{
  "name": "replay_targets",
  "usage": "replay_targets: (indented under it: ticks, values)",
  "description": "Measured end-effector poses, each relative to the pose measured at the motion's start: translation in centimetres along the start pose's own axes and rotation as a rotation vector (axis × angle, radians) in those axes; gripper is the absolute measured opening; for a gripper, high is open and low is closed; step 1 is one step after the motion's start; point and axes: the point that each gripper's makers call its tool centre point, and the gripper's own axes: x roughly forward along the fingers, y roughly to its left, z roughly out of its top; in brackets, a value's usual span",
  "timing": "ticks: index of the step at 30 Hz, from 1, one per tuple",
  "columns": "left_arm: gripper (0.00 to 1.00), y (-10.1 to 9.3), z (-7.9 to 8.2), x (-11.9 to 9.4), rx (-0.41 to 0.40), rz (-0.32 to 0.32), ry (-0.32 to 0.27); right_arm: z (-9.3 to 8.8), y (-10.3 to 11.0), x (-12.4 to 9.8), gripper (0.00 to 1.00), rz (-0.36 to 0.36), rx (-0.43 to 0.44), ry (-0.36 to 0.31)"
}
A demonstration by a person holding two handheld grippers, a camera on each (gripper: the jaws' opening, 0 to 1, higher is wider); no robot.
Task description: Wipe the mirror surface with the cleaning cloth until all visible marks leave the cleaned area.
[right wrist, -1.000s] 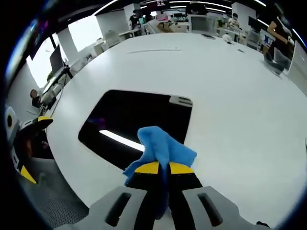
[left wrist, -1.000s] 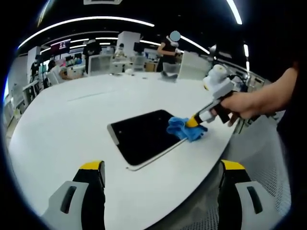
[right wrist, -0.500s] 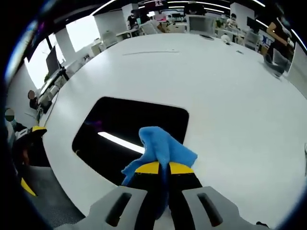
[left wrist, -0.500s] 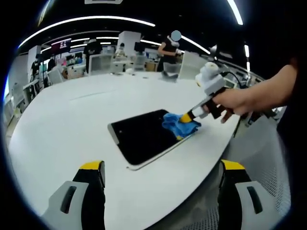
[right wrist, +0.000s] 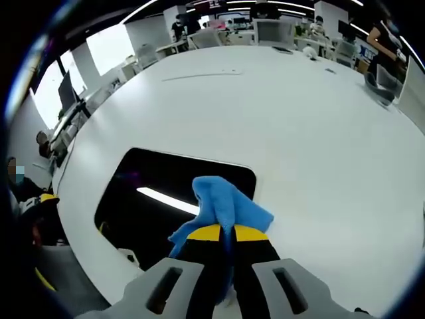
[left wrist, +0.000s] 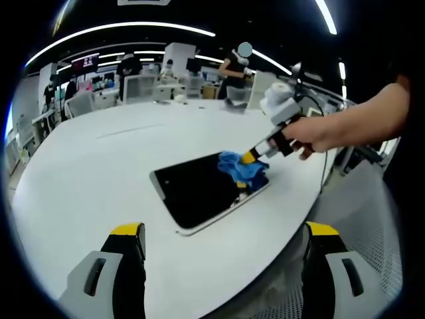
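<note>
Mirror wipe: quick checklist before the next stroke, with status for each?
1. Cloth gripped: ok, the right gripper has its jaws shut on it.
2. Cloth on mirror: ok, in the left gripper view it sits on the corner of the mirror nearest the person's hand.
3. Mirror flat on table: ok, fully on the top, near the edge.
4. Left gripper clear of the wipe path: ok, jaws open, holding nothing, short of the mirror.
5. Marks remaining: cannot tell, the glass shows dark with a reflected light strip.
6. Mirror and cloth in frame: ok in both views.
</note>
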Motion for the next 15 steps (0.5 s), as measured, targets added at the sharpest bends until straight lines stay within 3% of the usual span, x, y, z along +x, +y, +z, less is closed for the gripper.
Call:
replay_targets:
  ticks: [15]
  values:
    - [0.99, 0.0, -0.1, 0.0, 0.005, 0.0, 0.004, 1.9, -0.5, 1.1, 0.0, -0.014, -0.008, -0.005]
